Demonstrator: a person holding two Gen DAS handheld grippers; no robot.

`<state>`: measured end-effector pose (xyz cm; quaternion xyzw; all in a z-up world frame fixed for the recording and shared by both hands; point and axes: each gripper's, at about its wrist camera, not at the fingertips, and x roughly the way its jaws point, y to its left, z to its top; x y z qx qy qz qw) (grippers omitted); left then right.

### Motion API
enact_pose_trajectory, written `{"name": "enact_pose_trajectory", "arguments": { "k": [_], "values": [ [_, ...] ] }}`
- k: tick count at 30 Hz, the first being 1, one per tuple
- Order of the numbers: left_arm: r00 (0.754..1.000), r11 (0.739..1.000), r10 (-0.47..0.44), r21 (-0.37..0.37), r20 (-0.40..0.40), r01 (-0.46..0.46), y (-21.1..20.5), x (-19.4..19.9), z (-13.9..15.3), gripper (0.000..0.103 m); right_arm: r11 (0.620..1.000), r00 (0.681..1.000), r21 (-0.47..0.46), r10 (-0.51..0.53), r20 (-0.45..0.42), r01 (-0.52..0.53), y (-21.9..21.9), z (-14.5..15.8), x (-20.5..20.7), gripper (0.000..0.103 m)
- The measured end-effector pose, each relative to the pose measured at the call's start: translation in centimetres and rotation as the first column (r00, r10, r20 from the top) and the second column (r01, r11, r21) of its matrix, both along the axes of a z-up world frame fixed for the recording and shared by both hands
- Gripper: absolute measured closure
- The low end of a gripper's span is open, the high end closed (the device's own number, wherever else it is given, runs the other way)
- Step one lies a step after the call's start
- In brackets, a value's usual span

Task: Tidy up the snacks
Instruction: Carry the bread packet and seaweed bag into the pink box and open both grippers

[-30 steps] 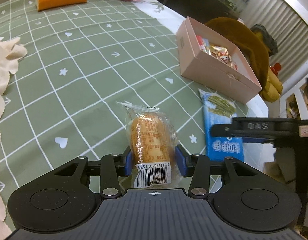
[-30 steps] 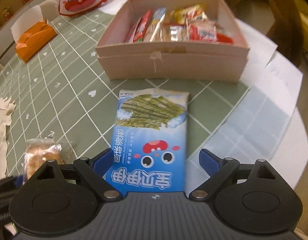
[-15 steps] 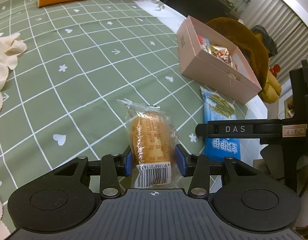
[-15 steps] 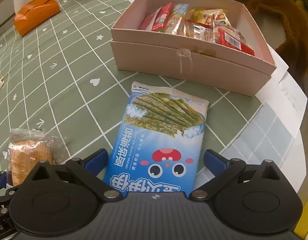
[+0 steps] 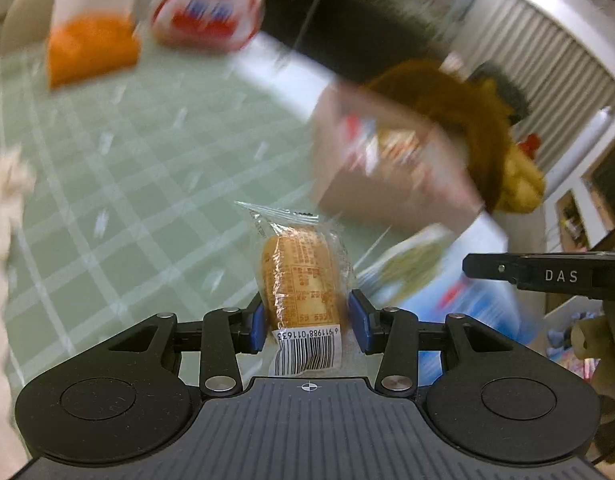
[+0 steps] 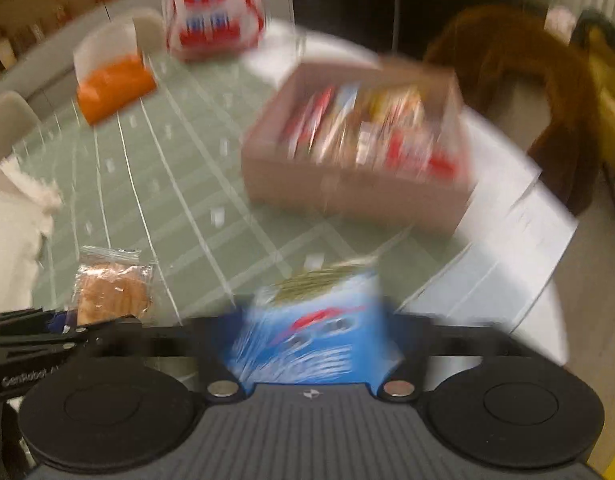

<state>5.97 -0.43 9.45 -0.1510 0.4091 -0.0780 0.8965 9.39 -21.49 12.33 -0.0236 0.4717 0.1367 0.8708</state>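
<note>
A clear-wrapped biscuit packet hangs above the green checked tablecloth. My left gripper has its blue pads pressed on the packet's sides, and the jaws are closing a little more. In the right wrist view, the jaws of my right gripper are closing on the blue seaweed snack packet. That packet is buckled and raised off the cloth, and it hides the fingertips. The pink box, which holds several snacks, stands beyond both grippers. Both views are blurred by motion.
At the far side of the table lie an orange packet and a red-and-white bag. A cream cloth lies at the left edge. A brown plush sits behind the box, near the table's white rim.
The right jaws have gone from wide open around the flat blue packet to closed on it. Both grippers have risen with their packets, so the table looks farther off.
</note>
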Motion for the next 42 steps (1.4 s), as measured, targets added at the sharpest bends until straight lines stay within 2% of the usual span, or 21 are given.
{"name": "enact_pose_trajectory", "arguments": {
  "k": [2,4,6,8,10,12,16,20,21,22,25,30,32,33,38,42],
  "values": [
    [0.998,1.000,-0.022,-0.003,0.060,0.022,-0.5,0.8,2.3,0.056,0.998,0.999,0.058,-0.013,0.036,0.011,-1.5,2.9,1.0,0.079],
    [0.996,1.000,-0.025,-0.010,0.086,0.026,-0.8,1.4,3.8,0.056,0.996,0.999,0.094,-0.014,0.050,0.009,-2.6,4.3,1.9,0.078],
    [0.997,1.000,-0.018,-0.020,0.079,0.019,-0.9,1.7,4.0,0.056,0.993,0.999,0.113,-0.028,0.045,0.023,-3.6,4.5,2.7,0.076],
    [0.999,1.000,-0.010,-0.023,0.049,0.011,-0.8,1.6,3.3,0.056,0.995,0.999,0.101,-0.028,0.027,0.025,-3.8,3.6,2.9,0.068],
    [1.000,1.000,0.002,-0.028,-0.006,-0.002,-0.5,1.3,1.5,0.056,0.997,1.000,0.083,-0.007,-0.013,0.008,-3.6,1.5,2.5,0.041],
    [0.998,0.999,0.024,-0.034,-0.066,-0.026,-0.1,0.8,-0.3,0.056,0.996,0.997,0.081,0.026,-0.073,-0.020,-2.8,-0.9,2.1,0.028],
    [0.983,0.997,0.069,-0.033,-0.170,-0.076,0.7,0.3,-3.5,0.056,0.995,0.980,0.089,0.066,-0.187,-0.050,-0.7,-5.2,1.1,0.027],
    [0.978,0.996,0.075,-0.031,-0.194,-0.083,1.2,-0.4,-4.5,0.056,0.997,0.970,0.063,0.067,-0.232,-0.054,1.6,-8.0,1.2,0.027],
    [0.978,0.996,0.073,-0.030,-0.196,-0.080,1.2,-0.5,-4.6,0.056,0.997,0.969,0.055,0.062,-0.241,-0.050,2.0,-8.4,1.3,0.023],
    [0.977,0.996,0.072,-0.030,-0.199,-0.080,1.1,-0.6,-4.7,0.056,0.997,0.973,0.055,0.064,-0.220,-0.053,2.5,-8.5,1.1,0.016],
    [0.975,0.996,0.072,-0.036,-0.208,-0.081,1.1,-0.8,-5.0,0.056,0.995,0.974,0.022,0.098,-0.203,-0.096,4.4,-8.8,0.9,0.012],
    [0.975,0.996,0.065,-0.042,-0.213,-0.076,0.9,-1.2,-5.3,0.056,0.980,0.981,-0.121,0.141,-0.132,-0.158,6.3,-9.2,0.0,0.012],
    [0.975,0.996,0.063,-0.041,-0.212,-0.073,0.8,-1.4,-5.4,0.056,0.982,0.982,-0.111,0.136,-0.130,-0.150,6.0,-9.0,0.0,0.013],
    [0.975,0.997,0.061,-0.041,-0.212,-0.071,0.7,-1.4,-5.4,0.056,0.983,0.983,-0.113,0.130,-0.127,-0.145,5.8,-8.9,-0.1,0.017],
    [0.977,0.998,0.048,-0.033,-0.208,-0.056,0.3,-1.5,-5.2,0.056,0.988,0.985,-0.092,0.114,-0.131,-0.126,4.0,-7.9,-0.5,0.021],
    [0.979,0.998,0.039,-0.044,-0.198,-0.049,0.0,-1.3,-4.5,0.056,0.994,0.991,-0.039,0.093,-0.098,-0.098,1.7,-5.1,-0.8,0.022]
  ]
}}
